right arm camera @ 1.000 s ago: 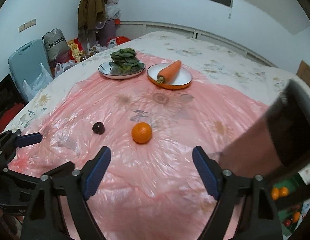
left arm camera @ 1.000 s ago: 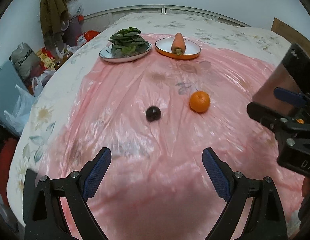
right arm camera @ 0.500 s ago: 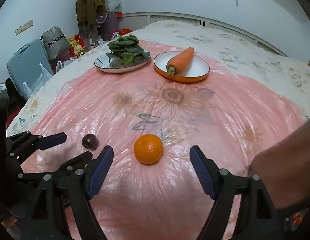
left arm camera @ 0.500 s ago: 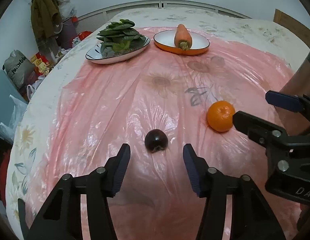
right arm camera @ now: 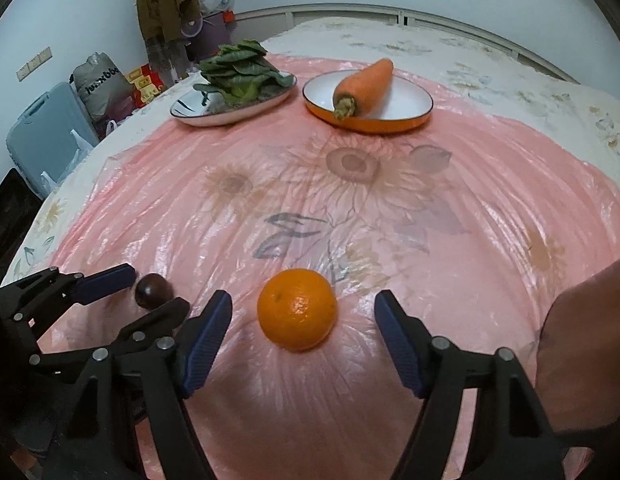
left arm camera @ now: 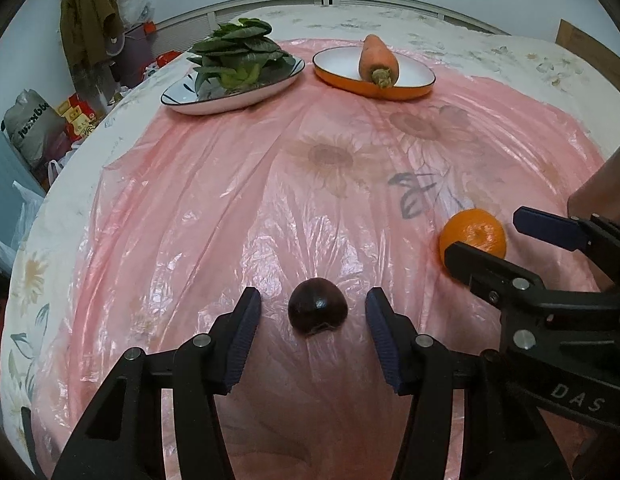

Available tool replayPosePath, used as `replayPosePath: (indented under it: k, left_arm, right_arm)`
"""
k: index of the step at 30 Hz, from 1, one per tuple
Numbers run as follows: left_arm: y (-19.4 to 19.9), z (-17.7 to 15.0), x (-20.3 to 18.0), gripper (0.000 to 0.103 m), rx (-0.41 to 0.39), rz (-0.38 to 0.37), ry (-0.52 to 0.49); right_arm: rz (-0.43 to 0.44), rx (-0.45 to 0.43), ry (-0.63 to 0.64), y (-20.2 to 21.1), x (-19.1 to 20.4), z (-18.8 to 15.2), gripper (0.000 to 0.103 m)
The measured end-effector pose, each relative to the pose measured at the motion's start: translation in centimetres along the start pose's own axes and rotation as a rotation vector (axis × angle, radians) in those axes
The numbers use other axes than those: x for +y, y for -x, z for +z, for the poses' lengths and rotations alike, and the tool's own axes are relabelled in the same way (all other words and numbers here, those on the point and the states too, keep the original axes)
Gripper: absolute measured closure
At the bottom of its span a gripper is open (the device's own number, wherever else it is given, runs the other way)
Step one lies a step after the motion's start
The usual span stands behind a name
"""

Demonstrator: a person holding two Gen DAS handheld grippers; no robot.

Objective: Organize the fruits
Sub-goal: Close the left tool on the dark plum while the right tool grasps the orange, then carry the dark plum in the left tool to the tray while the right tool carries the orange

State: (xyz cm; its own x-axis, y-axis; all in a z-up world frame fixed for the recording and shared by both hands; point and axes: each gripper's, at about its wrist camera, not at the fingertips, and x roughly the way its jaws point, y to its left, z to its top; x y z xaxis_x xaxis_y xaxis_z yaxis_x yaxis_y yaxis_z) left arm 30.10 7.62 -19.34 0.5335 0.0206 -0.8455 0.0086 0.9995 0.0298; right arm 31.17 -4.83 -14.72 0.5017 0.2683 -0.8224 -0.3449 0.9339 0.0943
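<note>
A small dark round fruit [left arm camera: 317, 312] lies on the pink plastic sheet [left arm camera: 310, 200]. My left gripper [left arm camera: 312, 306] straddles it, jaws partly closed, with a gap on each side of the fruit. An orange [right arm camera: 297, 309] rests to its right. My right gripper [right arm camera: 304, 308] stands open around the orange, its blue pads well clear of it. In the right wrist view the left gripper [right arm camera: 140, 294] shows at lower left with the dark fruit [right arm camera: 152, 290] between its fingers.
At the far side stand an orange-rimmed plate [left arm camera: 414, 82] holding a carrot [left arm camera: 377, 58] and a white plate [left arm camera: 214, 106] piled with leafy greens [left arm camera: 238, 56]. Bags, a blue case [right arm camera: 50, 128] and hanging clothes sit beyond the left edge. A person's forearm [right arm camera: 586, 344] shows at right.
Both grippers came down and forward onto the sheet. The left jaws narrowed from wide and now flank the dark fruit. The orange now lies between the right fingers.
</note>
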Motion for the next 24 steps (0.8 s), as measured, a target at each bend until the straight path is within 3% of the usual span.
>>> replayPosePath:
  k: [5, 6, 8, 9, 24]
  left_arm:
    - [-0.4, -0.1, -0.3, 0.054, 0.001, 0.016, 0.002]
    - [-0.5, -0.1, -0.3, 0.058, 0.002, 0.017, 0.005]
    - [-0.7, 0.1, -0.3, 0.077, 0.003, 0.016, 0.004]
    - [-0.7, 0.1, -0.4, 0.08, 0.007, 0.018, 0.002]
    - [4.0, -0.6, -0.2, 0.081, -0.05, 0.016, 0.005]
  right_arm:
    - [-0.015, 0.016, -0.011, -1.2, -0.1, -0.1, 0.0]
    - [-0.015, 0.018, -0.017, -1.4, -0.1, -0.1, 0.0]
    - [-0.002, 0.02, -0.027, -1.6, -0.1, -0.1, 0.021]
    - [0.009, 0.018, -0.03, -1.5, -0.1, -0.1, 0.021]
    - [-0.007, -0.007, -0.027, 2.5, 0.0, -1.7, 0.023]
